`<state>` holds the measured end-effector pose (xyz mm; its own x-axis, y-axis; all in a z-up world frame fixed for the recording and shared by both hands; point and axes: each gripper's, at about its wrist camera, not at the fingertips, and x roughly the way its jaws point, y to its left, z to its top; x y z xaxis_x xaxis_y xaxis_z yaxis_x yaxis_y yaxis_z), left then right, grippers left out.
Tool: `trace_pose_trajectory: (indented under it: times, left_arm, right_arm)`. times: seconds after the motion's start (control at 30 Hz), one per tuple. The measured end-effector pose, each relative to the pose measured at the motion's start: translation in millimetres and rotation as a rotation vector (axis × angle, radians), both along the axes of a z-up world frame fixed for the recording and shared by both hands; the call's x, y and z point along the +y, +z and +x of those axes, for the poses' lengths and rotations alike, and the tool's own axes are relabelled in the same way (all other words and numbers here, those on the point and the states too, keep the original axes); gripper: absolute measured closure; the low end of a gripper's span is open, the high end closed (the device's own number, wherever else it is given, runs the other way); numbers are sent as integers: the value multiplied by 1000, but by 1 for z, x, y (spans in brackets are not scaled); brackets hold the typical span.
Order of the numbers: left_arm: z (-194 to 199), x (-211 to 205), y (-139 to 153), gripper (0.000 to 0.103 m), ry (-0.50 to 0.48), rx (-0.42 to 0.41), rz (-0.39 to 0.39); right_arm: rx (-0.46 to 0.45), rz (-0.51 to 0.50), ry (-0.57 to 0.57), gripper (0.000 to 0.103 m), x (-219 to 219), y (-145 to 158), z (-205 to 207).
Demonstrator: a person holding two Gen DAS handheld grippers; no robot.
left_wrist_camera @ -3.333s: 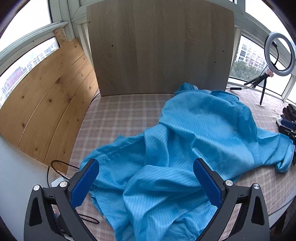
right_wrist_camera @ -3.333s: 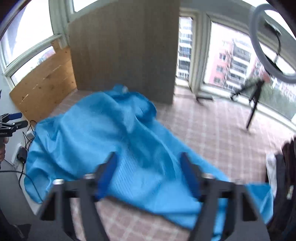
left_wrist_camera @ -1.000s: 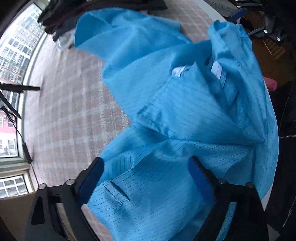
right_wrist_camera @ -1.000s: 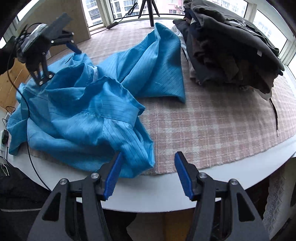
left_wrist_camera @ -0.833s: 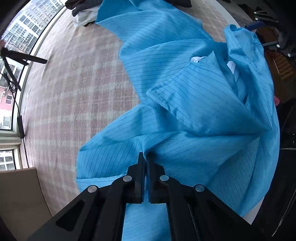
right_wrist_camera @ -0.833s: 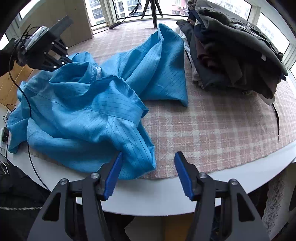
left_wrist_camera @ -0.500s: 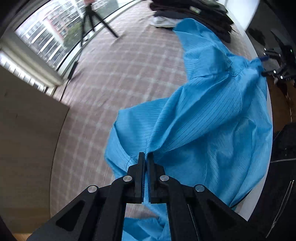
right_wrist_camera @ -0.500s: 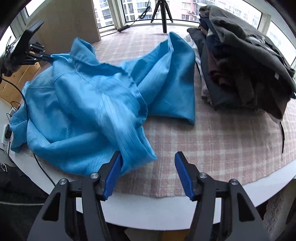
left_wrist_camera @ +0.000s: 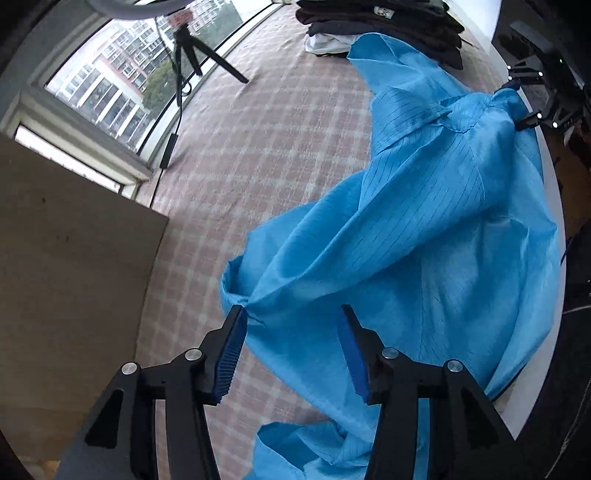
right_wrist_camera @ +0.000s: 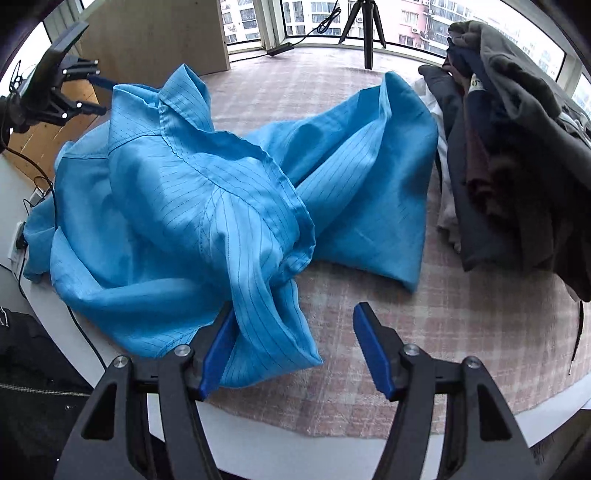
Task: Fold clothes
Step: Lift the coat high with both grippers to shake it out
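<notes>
A crumpled blue pinstriped garment lies spread over the checked tablecloth, one side hanging over the table's edge. My left gripper is open just above a bunched fold of it, the left fingertip touching that fold. In the right wrist view the same garment is heaped with its collar raised, and the left gripper hovers open by that collar. My right gripper is open at the near table edge, a loose hem lying against its left finger.
A tall pile of dark folded clothes stands on the right of the table. A tripod and a leaning wooden board stand at the window side. A thin cable hangs near the right edge.
My left gripper, shut on a fold of the blue garment half a second ago, has opened and let it drop. The right gripper stayed open and moved closer to the hem.
</notes>
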<state>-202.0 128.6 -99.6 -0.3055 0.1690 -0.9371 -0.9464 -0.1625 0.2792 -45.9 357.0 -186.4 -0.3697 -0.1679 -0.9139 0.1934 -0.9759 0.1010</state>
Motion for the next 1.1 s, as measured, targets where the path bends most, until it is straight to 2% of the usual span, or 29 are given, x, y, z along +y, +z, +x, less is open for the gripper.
trace_pose_trajectory:
  times: [0.13,0.2,0.23,0.27,0.33,0.4,0.47,0.57,0.63,0.77,0.9,1.0,1.1]
  left_arm:
    - [5,31,-8,51,-108,-19,-19]
    - [9,41,-26,51,-155,-33,-74]
    - [11,46,-35,56,-178,-39,-103]
    - [11,48,-42,75,-165,-57,-118]
    - [7,52,-49,102,-115,-91,-128]
    - [4,48,-41,101,-62,-87,-83]
    - [2,40,-22,102,-8,-50,-30]
    - [-11,23,31,102,110,25,91]
    - [-19,7,81,102,209,124,167]
    - [-27,-42,212,102,438,343,395]
    - [21,-96,344,102,564,604,579]
    - [70,-121,410,102,608,756,641]
    - [117,-139,460,102,649,862,684]
  right_arm:
    - [20,-7,24,41,-2,-2,4]
    - [41,14,54,41,-8,-6,6]
    - [53,36,67,41,-11,-9,8]
    - [57,49,79,41,-14,-11,8]
    - [46,51,101,45,-19,-16,7]
    - [60,53,116,101,-24,-10,2]
    - [156,57,108,101,-25,33,-12]
    - [300,63,97,101,-26,98,-33]
    - [396,67,89,102,-27,141,-48]
    - [597,79,82,102,-31,232,-74]
    - [839,118,137,102,-59,350,-61]
    - [996,143,167,102,-83,430,-37]
    - [1090,159,176,102,-96,481,-2]
